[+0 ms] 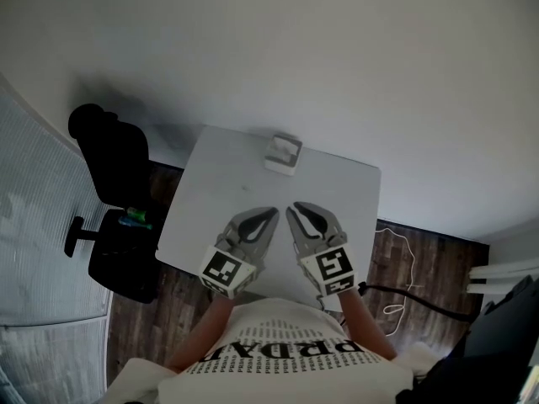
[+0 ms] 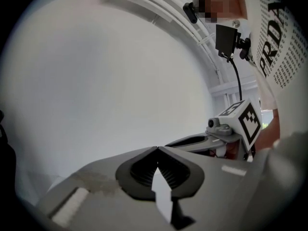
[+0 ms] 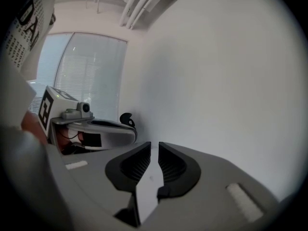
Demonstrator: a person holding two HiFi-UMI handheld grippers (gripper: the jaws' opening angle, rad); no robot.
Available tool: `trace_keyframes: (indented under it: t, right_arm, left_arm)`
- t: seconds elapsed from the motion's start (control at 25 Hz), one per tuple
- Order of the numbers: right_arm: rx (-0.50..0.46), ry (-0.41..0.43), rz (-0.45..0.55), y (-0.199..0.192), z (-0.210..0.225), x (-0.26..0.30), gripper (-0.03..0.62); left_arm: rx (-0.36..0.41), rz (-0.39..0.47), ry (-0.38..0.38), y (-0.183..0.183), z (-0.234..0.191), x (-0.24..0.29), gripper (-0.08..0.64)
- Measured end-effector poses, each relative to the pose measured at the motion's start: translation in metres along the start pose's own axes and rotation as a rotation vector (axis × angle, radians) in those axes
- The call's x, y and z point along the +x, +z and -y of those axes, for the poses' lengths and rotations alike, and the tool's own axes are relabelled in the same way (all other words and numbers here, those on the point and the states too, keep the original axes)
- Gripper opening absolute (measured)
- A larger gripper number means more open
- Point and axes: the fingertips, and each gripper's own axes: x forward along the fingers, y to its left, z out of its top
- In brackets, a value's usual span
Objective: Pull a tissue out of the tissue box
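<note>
The left claw (image 1: 271, 215) is pressed together; the right claw (image 1: 292, 211) is held slightly spread, empty. The box (image 1: 283, 153) is seen at 12 o'clock from both, well apart, at the desk's (image 1: 210, 194) far edge.

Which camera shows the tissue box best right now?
Head view: the tissue box is in full view at the far edge of the table. Neither gripper view shows it; both look over their own jaws at bare wall.

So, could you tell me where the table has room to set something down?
The table is bare beside the tissue box and between it and the near edge, where the left gripper and right gripper crowd it.
</note>
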Motion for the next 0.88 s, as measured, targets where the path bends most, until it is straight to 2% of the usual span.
trace_keyframes:
  t: [0.24, 0.4, 0.6, 0.88]
  right_arm:
    - [-0.003, -0.044, -0.022, 0.000, 0.002, 0.023, 0.058]
    - [-0.010, -0.059, -0.039, -0.002, 0.006, 0.038, 0.081]
    - [0.000, -0.061, -0.074, -0.011, 0.014, 0.055, 0.087]
    - [0.012, -0.030, -0.123, -0.029, 0.029, 0.082, 0.087]
  left_arm:
    - [0.014, -0.016, -0.040, 0.001, -0.026, 0.003, -0.008]
    - [0.022, -0.022, -0.057, 0.002, -0.045, 0.011, -0.008]
    - [0.006, -0.039, -0.070, -0.008, -0.056, 0.021, -0.008]
    - [-0.058, -0.076, -0.061, -0.034, -0.074, 0.039, -0.008]
